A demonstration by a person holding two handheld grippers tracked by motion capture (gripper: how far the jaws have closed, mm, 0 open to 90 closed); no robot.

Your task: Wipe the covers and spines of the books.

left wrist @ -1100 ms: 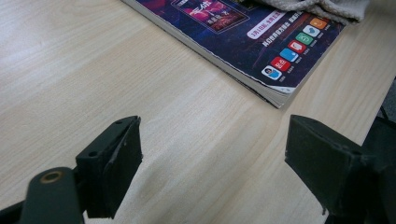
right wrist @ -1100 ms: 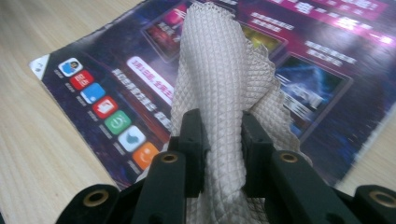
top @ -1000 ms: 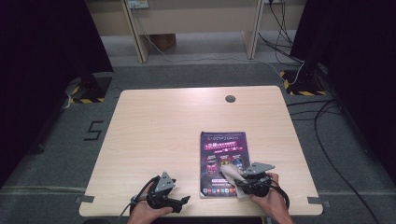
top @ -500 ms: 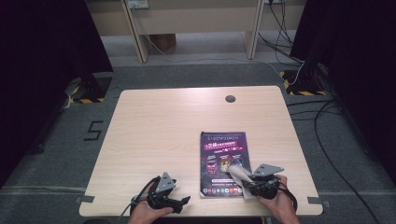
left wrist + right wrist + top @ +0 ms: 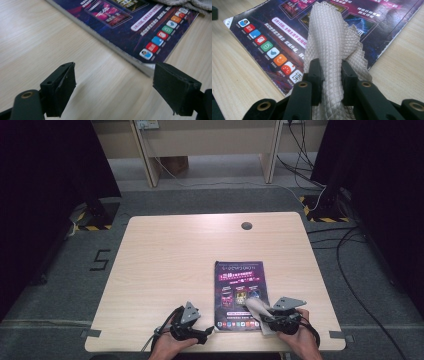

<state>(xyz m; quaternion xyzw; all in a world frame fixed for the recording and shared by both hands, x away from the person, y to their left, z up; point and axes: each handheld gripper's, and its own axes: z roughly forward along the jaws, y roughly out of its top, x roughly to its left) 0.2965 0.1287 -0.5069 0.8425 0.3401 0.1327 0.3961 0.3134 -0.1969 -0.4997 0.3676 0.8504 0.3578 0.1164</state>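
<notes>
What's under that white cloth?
The cloth, pinched in the right gripper, drapes over the purple magazine on the wooden table. The print beneath it is covered.

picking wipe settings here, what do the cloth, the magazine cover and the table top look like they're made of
Cloth: a pale woven fabric with a raised waffle or diamond texture, soft enough to bunch between the right gripper jaws; probably microfibre or cotton.
Magazine: printed paper with a smooth cover that seems glossy; its edges look slightly worn.
Table: light wood-grain surface, likely laminate rather than solid wood, with a matte, even finish.
</notes>
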